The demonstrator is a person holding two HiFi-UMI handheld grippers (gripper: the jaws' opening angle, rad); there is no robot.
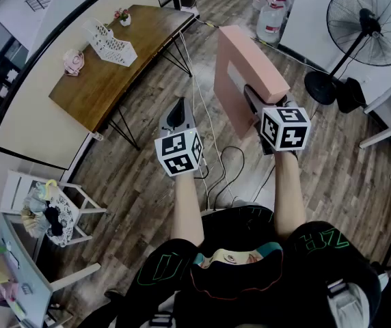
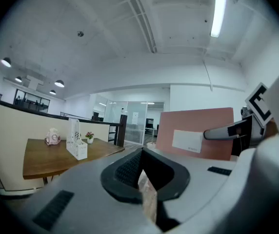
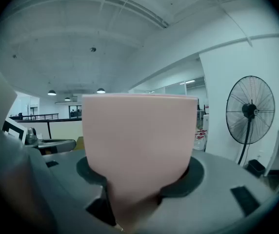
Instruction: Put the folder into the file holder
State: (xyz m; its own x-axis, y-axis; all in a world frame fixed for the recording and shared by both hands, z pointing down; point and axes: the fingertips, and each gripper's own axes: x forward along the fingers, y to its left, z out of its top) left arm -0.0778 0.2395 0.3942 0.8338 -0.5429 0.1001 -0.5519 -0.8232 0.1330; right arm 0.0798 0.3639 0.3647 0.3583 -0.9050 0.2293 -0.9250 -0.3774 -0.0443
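Far off at the left, on a brown wooden table (image 1: 106, 87) with thin black legs, stands the white perforated plastic file holder (image 1: 113, 44). It is upright, and nothing shows inside it. A small pink ornament (image 1: 74, 61) and a tiny potted flower (image 1: 123, 17) sit near it. Nearer, above the wood-plank floor (image 1: 147, 176), the left gripper (image 1: 178, 108) is clenched, its black pads brought together. A pale sliver shows at their seam which I cannot identify, and this gripper takes no part in the carry. Just to its right, the right gripper (image 1: 255, 96) grasps the thick salmon-pink box folder (image 1: 250, 57), its jaws spread wide around the folder's bulk. The folder is held on edge in the air, well apart from the table and the file holder, with a white label on the face turned towards the left gripper. A black pedestal fan (image 1: 366, 26) stands at the far right, clear of the route. The step in hand looks like the carry: the folder is gripped but has not yet reached the table. The next move calls for bringing it leftward and farther out to the table. There it must be turned to line up with the file holder's open top and lowered in narrow edge first. The file holder looks light and may slide or tip, so the idle left gripper could usefully steady it.
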